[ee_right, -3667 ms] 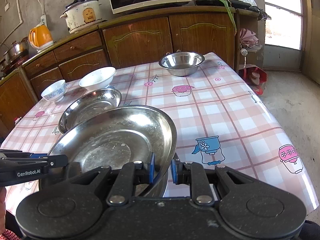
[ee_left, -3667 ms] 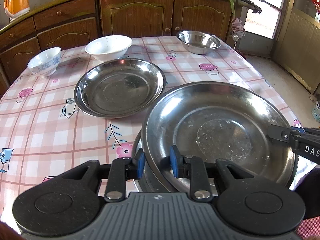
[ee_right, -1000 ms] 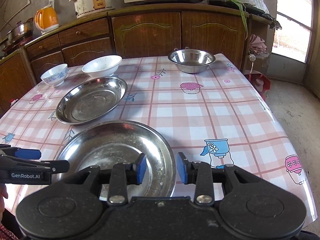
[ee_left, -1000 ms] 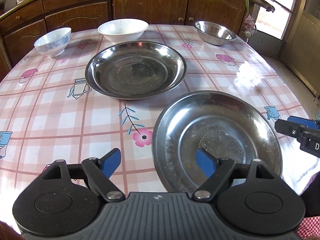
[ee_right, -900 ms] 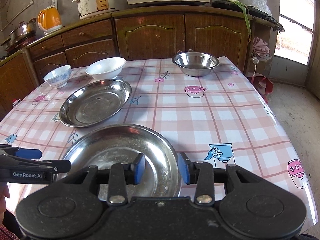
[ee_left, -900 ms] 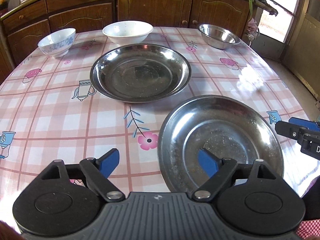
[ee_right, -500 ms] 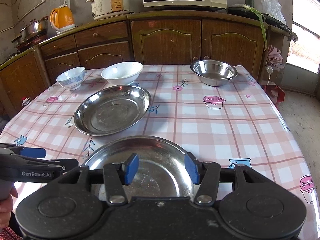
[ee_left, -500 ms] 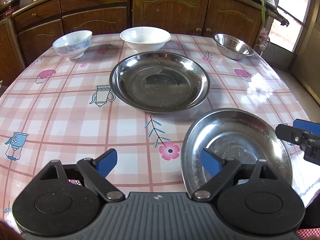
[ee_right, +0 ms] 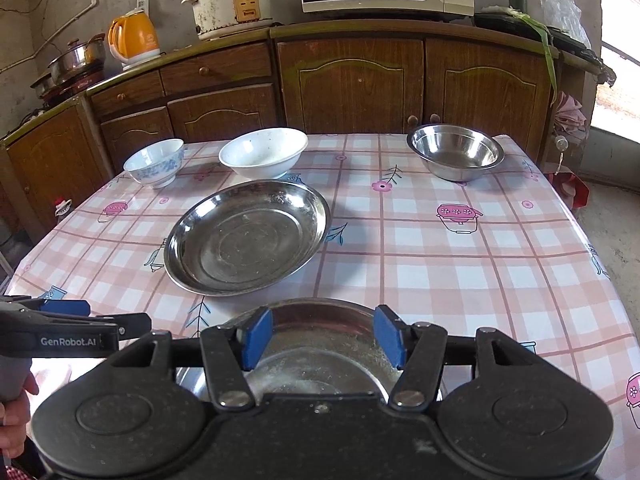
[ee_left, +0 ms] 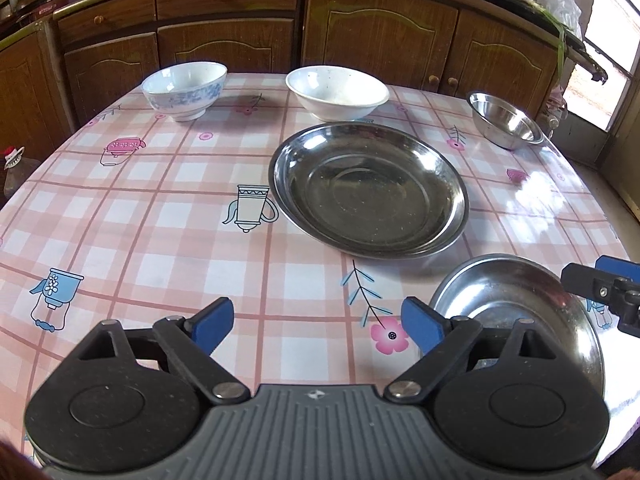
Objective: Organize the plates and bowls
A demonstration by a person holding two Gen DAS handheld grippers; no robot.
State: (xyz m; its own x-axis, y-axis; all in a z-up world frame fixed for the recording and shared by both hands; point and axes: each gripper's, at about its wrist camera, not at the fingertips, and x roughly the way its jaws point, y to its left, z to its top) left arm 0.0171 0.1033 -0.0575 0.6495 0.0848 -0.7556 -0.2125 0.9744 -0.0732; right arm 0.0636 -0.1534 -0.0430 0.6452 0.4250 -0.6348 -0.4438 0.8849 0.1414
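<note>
Jaws of the left gripper [ee_left: 318,325] spread wide, nothing between the blue pads, only checked tablecloth of the worktop [ee_left: 160,216] under the gap. Left wrist view: near steel plate [ee_left: 516,312] lies on the cloth just right of the right-hand jaw, partly hidden by that jaw's linkage, not touched. Far steel plate [ee_left: 368,196] sits ahead of the jaws, slightly right, apart from the near one. Beyond it a white bowl [ee_left: 337,91]; blue-patterned bowl [ee_left: 184,89] ahead and left; steel bowl [ee_left: 505,125] far ahead to the right. Tip of the right gripper [ee_left: 600,284] pokes in at the right edge, past the near plate's rim.

Right wrist view: right gripper [ee_right: 320,334] jaws just opening, now parted, pads not pressing anything; near steel plate [ee_right: 320,344] lies flat below and between them, its far rim showing in the gap. Far steel plate [ee_right: 247,237] ahead and a bit left. White bowl [ee_right: 264,153] and blue-patterned bowl [ee_right: 155,162] behind it, steel bowl [ee_right: 456,151] ahead right. Left gripper [ee_right: 112,326] comes in from the left, a hand [ee_right: 14,412] on its handle.
</note>
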